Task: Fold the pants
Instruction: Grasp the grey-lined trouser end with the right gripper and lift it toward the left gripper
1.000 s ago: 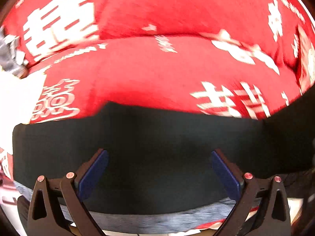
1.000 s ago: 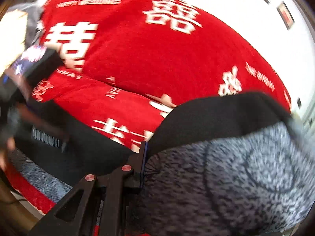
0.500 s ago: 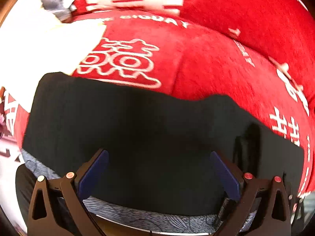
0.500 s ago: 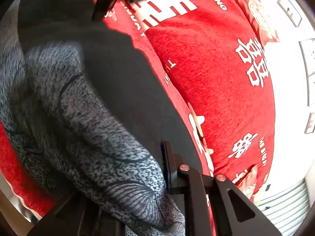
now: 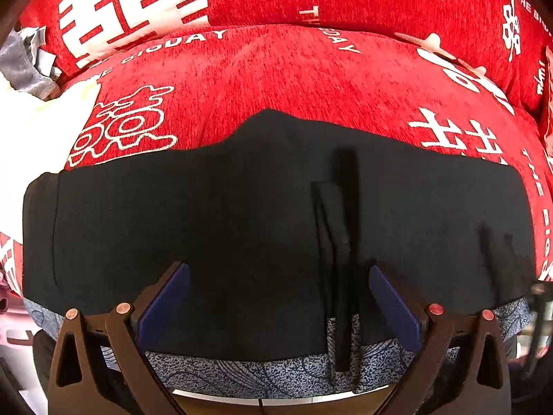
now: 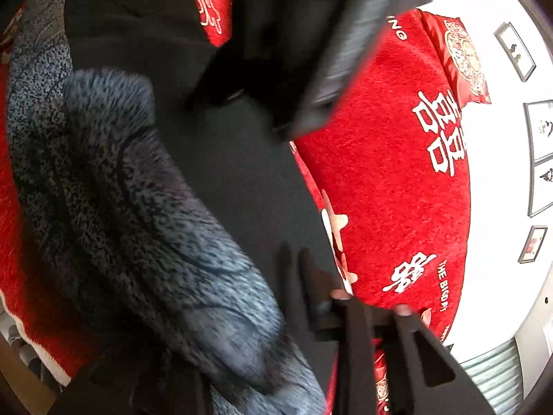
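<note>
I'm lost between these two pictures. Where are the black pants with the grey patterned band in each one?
Left wrist view: the pants lie flat across the lower half, the grey band along the bottom edge.
Right wrist view: the pants run down the middle, the band bunched at left.
Shared landmark: the red blanket with white lettering.
</note>
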{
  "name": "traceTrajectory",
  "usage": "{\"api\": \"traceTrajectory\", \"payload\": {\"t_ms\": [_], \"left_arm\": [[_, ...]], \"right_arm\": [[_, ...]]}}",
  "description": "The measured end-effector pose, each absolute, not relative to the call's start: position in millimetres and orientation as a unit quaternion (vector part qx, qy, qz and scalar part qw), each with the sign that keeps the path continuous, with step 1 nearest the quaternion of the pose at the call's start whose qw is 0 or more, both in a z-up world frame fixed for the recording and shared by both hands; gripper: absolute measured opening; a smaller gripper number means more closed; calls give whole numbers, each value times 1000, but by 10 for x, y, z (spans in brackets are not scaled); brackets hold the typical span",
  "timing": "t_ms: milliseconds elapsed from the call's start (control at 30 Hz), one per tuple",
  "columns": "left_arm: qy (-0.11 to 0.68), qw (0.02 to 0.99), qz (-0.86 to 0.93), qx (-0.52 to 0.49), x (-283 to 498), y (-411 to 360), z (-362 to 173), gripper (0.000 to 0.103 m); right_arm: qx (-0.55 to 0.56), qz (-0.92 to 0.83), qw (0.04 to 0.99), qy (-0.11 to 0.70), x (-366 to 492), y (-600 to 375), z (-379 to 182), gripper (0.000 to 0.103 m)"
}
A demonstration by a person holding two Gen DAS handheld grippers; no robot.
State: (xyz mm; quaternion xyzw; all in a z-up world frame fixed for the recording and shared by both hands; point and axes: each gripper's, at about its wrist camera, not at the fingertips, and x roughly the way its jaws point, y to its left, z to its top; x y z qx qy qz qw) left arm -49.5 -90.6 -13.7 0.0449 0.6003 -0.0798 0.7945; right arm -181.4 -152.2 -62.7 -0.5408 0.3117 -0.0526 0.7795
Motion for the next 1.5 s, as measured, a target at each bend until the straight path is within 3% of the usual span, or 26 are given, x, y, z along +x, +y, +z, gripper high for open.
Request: {"api": "traceTrajectory", "payload": {"t_ms": [33, 167, 233, 300, 500, 700, 967, 1200, 1300, 1400, 1500], "left_arm": [[601, 794, -81, 45, -487, -904, -141, 103], [604, 792, -83, 38, -460, -896, -165, 103], [607, 790, -81, 34, -457, -887, -156, 103], [614, 785, -77, 24, -457, -882, -123, 103], [599, 795, -96, 17, -546, -1030, 153, 103], [614, 779, -115, 60, -657, -1279, -27, 103], [638, 761, -111, 41, -629, -1230, -252, 103], [633, 764, -114, 48, -648, -1241, -267, 103], [629, 768, -109, 52, -678, -1232, -223, 103], [618, 776, -105, 69, -728, -1272, -197, 103], [618, 776, -103, 70, -723, -1276, -195, 103]], "right_arm": [[-534, -47, 783, 316, -1854, -1540, -571, 60], [-455, 9, 815, 359, -2083, -1759, -208, 78], [-383, 11, 843, 377, -2183, -2013, 33, 79], [-383, -25, 846, 370, -2226, -2146, 104, 81], [-558, -43, 776, 291, -2572, -2006, -265, 81], [-584, -65, 753, 297, -2542, -2040, -413, 81], [-616, -119, 706, 328, -2455, -2388, -682, 81], [-509, -53, 772, 378, -2449, -2602, -285, 83], [-343, 65, 821, 451, -2402, -2815, 170, 83], [-263, 90, 868, 412, -2298, -2983, 607, 83], [-258, 106, 874, 397, -2056, -2967, 671, 83]]}}
